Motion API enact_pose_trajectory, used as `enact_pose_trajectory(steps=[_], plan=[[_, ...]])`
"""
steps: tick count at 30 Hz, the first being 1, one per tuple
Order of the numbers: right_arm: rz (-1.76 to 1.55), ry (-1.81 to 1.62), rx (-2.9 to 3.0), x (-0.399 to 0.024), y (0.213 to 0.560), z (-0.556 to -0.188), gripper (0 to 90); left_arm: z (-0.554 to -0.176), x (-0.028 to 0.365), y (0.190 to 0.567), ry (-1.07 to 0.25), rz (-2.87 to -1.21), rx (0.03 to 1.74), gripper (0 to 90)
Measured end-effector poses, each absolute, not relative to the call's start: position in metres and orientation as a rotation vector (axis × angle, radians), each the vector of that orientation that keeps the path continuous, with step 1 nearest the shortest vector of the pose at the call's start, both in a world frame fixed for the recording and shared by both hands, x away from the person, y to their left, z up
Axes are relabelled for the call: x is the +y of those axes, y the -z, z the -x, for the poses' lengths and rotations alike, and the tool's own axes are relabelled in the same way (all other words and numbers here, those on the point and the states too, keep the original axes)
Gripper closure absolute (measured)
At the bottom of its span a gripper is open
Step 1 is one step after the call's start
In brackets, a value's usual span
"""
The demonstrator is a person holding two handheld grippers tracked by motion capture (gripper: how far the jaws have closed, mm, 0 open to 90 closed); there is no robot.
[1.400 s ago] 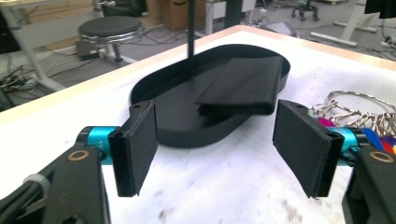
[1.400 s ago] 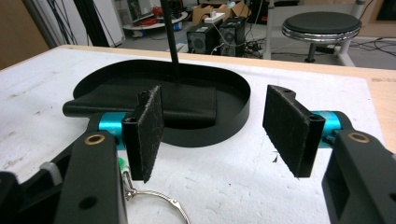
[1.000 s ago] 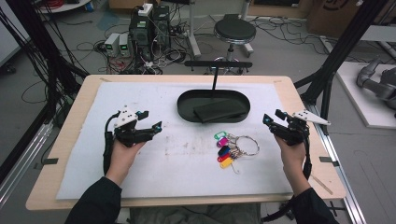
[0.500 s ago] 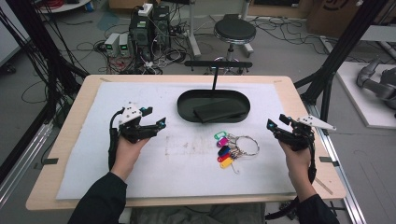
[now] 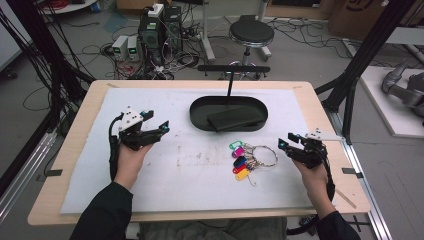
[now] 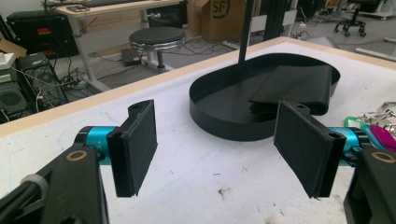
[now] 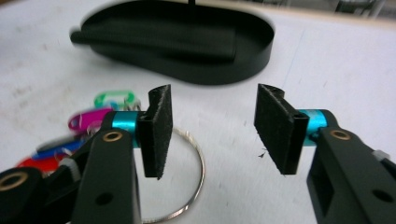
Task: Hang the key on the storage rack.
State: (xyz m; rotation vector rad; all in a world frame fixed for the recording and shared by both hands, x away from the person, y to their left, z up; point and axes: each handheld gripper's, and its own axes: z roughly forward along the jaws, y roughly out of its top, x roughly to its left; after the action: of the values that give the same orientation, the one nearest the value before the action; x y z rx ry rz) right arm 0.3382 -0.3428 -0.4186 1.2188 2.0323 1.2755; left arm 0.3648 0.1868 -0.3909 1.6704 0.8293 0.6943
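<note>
Since a second ago the right gripper (image 5: 291,143) has sunk a little toward the person's side of the table and its jaws have just been closing partway, with nothing between them; the left gripper (image 5: 159,126) has drifted slightly toward the middle of the table. The right gripper's black padded jaws now stand apart over the white cloth-covered tabletop (image 5: 200,170), just beside the bunch of coloured plastic key tags on a thin silver ring (image 5: 248,159), which lies flat on the cloth in front of the black oval tray (image 5: 200,117) and between the two hands, nearer the right one. In the right gripper view the silver ring (image 7: 196,168) curves under and past the left-hand jaw without touching either pad, and the green, pink and red tags show blurred behind it. The left gripper's jaws are spread wide and empty, aimed toward the tray, which holds a flat black folded item (image 5: 235,119) and has a thin black post (image 5: 231,82) rising at its far rim.
</note>
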Motion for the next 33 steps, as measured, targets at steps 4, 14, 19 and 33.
enact_pose_trajectory(steps=[4,14,19,33], plan=[[-1.254,-1.189,2.125,-0.336,0.43,-0.345,56.5,-0.36,0.189,0.39,-0.706,-1.688,0.824,30.0],[-1.29,-1.026,2.238,-0.325,0.444,-0.357,71.7,-0.348,0.197,0.401,-0.683,-1.688,0.842,30.0],[-1.296,-1.0,2.265,-0.323,0.447,-0.358,75.6,-0.346,0.2,0.404,-0.681,-1.697,0.847,30.0],[-1.314,-0.946,2.26,-0.316,0.45,-0.359,87.2,-0.344,0.197,0.407,-0.673,-1.706,0.842,29.9]])
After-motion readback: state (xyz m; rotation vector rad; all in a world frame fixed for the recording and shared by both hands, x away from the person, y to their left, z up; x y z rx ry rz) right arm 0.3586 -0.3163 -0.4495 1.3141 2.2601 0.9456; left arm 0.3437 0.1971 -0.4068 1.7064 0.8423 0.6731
